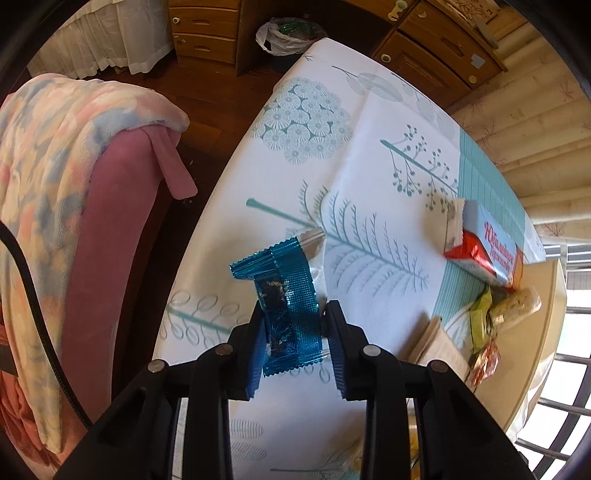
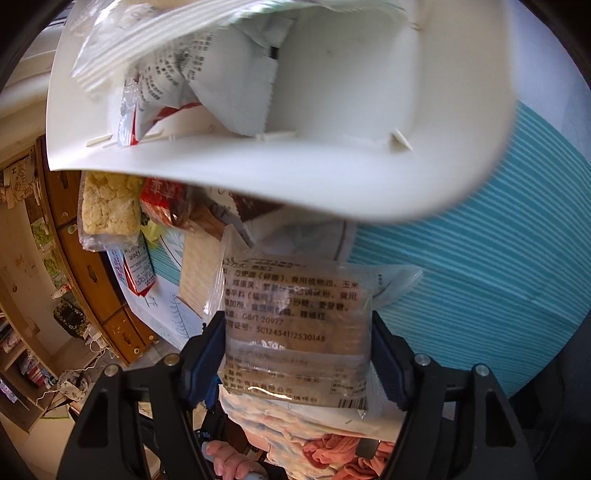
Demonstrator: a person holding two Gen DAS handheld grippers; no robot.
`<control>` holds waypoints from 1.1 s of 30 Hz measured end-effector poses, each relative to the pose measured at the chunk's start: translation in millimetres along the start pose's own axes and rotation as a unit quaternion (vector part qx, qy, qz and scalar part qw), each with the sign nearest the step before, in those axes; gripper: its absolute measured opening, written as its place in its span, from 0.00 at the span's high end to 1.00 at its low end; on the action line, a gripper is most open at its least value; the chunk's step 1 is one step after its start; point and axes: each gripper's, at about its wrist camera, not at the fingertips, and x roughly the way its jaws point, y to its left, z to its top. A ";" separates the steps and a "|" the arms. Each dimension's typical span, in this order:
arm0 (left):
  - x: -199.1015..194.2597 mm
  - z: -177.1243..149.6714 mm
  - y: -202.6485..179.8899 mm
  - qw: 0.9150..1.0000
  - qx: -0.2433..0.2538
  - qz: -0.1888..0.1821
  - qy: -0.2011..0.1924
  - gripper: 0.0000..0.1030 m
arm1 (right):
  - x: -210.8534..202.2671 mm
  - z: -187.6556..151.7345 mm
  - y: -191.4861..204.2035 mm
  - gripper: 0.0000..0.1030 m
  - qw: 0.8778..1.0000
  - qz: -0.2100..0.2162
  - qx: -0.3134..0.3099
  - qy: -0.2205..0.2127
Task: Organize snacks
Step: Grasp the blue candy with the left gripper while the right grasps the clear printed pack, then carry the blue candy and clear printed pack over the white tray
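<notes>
Both grippers carry a snack above the table.

The left gripper point(image 1: 295, 332) has its jaws clamped on a blue foil packet point(image 1: 286, 299), held above the patterned table point(image 1: 369, 147). The right gripper point(image 2: 297, 354) has its jaws clamped on a clear biscuit pack point(image 2: 295, 332), just below a white bin point(image 2: 332, 177) already holding packets; more snacks point(image 1: 484, 254) lie near the table's edge.

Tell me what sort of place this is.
Most likely a lived-in home room: a table with a leaf-print tablecloth, wooden drawers on the far side, and a chair draped with a floral blanket.
</notes>
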 end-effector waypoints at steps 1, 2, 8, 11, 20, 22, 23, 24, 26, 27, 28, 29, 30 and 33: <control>-2.2 -4.4 0.2 1.000 0.003 -0.002 0.001 0.72 | -1.1 -2.6 -1.7 0.29 1.000 0.001 -0.001 0.001; -4.5 -8.5 0.8 1.000 0.005 -0.003 0.002 0.72 | -2.7 -5.5 -3.4 0.29 1.000 0.001 -0.003 0.002; -22.7 -39.6 -0.3 0.999 0.039 -0.017 0.007 0.72 | -17.1 -23.3 -13.3 0.29 1.000 0.007 -0.021 0.005; -33.1 -56.2 -5.1 0.998 0.065 -0.024 0.006 0.72 | -24.8 -31.7 -18.9 0.29 0.999 0.021 -0.041 0.010; -75.3 -97.1 -13.6 0.993 0.098 -0.064 -0.022 0.72 | -44.5 -54.3 -3.8 0.29 0.985 0.078 -0.149 0.029; -85.4 -105.0 -17.4 0.991 0.102 -0.077 -0.035 0.72 | -50.5 -56.6 2.4 0.29 0.981 0.079 -0.174 0.027; -90.2 -108.7 -19.5 0.990 0.105 -0.083 -0.042 0.72 | -52.9 -58.0 7.1 0.29 0.979 0.078 -0.188 0.024; -95.6 -113.1 -22.3 0.989 0.108 -0.091 -0.049 0.72 | -55.4 -60.2 12.2 0.29 0.976 0.077 -0.202 0.020; -103.2 -119.9 -28.1 0.986 0.113 -0.105 -0.064 0.72 | -62.2 -62.7 22.4 0.29 0.969 0.075 -0.237 0.011; -106.8 -123.0 -31.4 0.985 0.115 -0.110 -0.070 0.72 | -66.8 -63.7 26.4 0.29 0.965 0.076 -0.253 0.006; -111.4 -126.8 -35.6 0.983 0.116 -0.118 -0.079 0.72 | -71.4 -62.8 29.6 0.29 0.960 0.077 -0.268 0.001; -114.7 -129.9 -39.3 0.982 0.116 -0.124 -0.085 0.72 | -73.6 -63.3 35.6 0.29 0.956 0.078 -0.283 -0.004; -118.6 -133.8 -44.0 0.981 0.116 -0.129 -0.092 0.72 | -77.3 -63.1 40.9 0.29 0.951 0.077 -0.299 -0.009; -126.8 -142.2 -56.3 0.978 0.113 -0.136 -0.110 0.72 | -94.7 -60.0 57.2 0.29 0.931 0.067 -0.358 -0.035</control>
